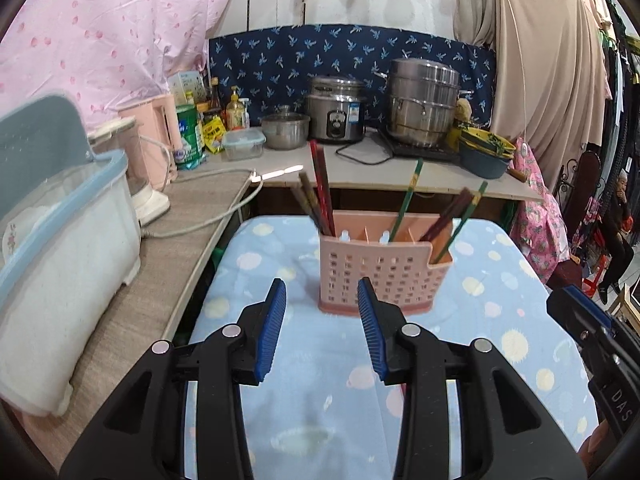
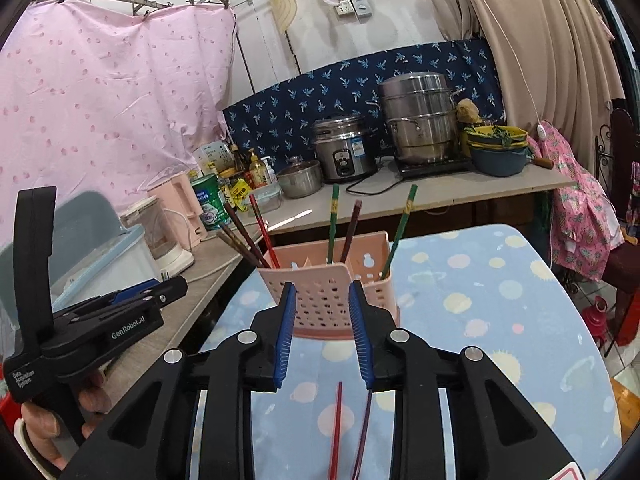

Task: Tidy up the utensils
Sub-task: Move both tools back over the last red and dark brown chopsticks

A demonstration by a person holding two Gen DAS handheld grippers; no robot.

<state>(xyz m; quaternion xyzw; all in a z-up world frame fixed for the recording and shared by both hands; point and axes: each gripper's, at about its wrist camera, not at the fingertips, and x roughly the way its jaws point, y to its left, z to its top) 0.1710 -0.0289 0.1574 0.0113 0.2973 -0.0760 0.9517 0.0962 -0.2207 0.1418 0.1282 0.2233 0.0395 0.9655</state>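
Observation:
A pink perforated utensil holder (image 1: 380, 276) stands on the blue dotted table cloth (image 1: 500, 320); it also shows in the right wrist view (image 2: 328, 296). Several chopsticks stand in it: dark red ones (image 1: 320, 196) at the left, green ones (image 1: 408, 200) and brown ones (image 1: 448, 212) to the right. Two loose chopsticks, one red (image 2: 337, 428) and one dark (image 2: 365, 428), lie on the cloth under my right gripper (image 2: 322, 332). My right gripper is open and empty, just in front of the holder. My left gripper (image 1: 322, 324) is open and empty, a little short of the holder; it also shows in the right wrist view (image 2: 132, 296).
A counter (image 1: 168, 280) runs along the left with a white lidded bin (image 1: 60, 260), a pink kettle (image 1: 156, 140) and a cord. The back counter holds a rice cooker (image 1: 338, 110), a steel steamer pot (image 1: 424, 104), bowls (image 1: 484, 150) and bottles. A person sits at far right.

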